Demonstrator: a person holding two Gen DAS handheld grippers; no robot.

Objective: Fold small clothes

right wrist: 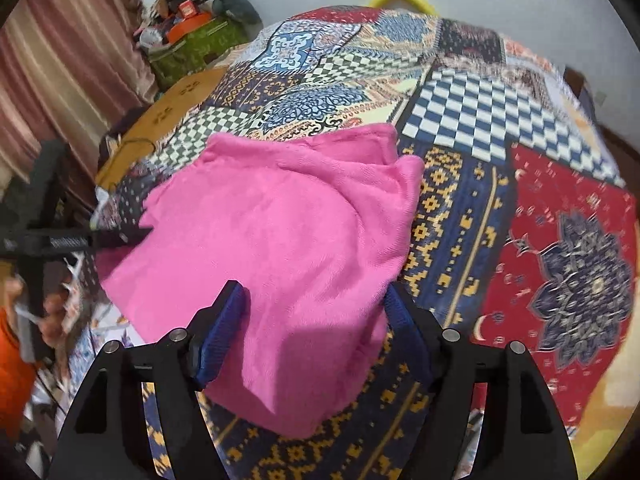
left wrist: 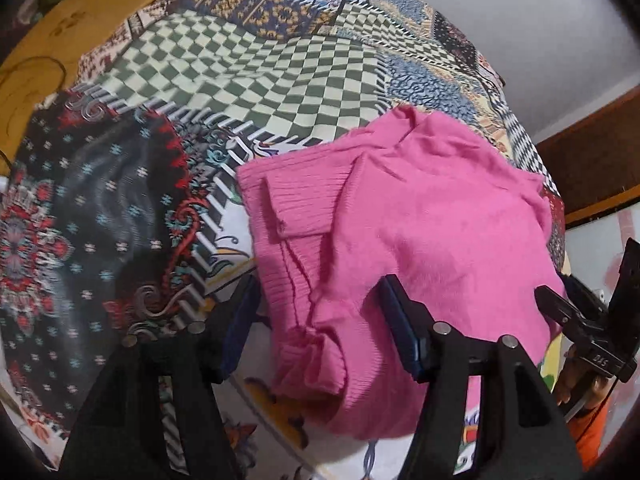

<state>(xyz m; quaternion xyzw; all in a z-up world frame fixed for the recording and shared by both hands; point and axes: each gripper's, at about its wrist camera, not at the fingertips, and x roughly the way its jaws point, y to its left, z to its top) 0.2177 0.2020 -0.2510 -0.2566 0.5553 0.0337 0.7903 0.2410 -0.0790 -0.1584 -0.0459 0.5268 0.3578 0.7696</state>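
Honestly, both grippers, left (left wrist: 320, 320) and right (right wrist: 316, 328), have jaws apart around the pink sweater (left wrist: 408, 232); pinch matching edges evenly before folding over the patchwork cover (right wrist: 520, 140).

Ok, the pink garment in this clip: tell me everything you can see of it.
The pink garment is a small soft knit piece, bright pink, ribbed along its left side and at a cuffed sleeve end folded across it. It lies bunched and partly folded on the patchwork cloth, wrinkled on top. The left gripper and right gripper both have open jaws straddling its near edges; whether the pads touch the fabric cannot be told.
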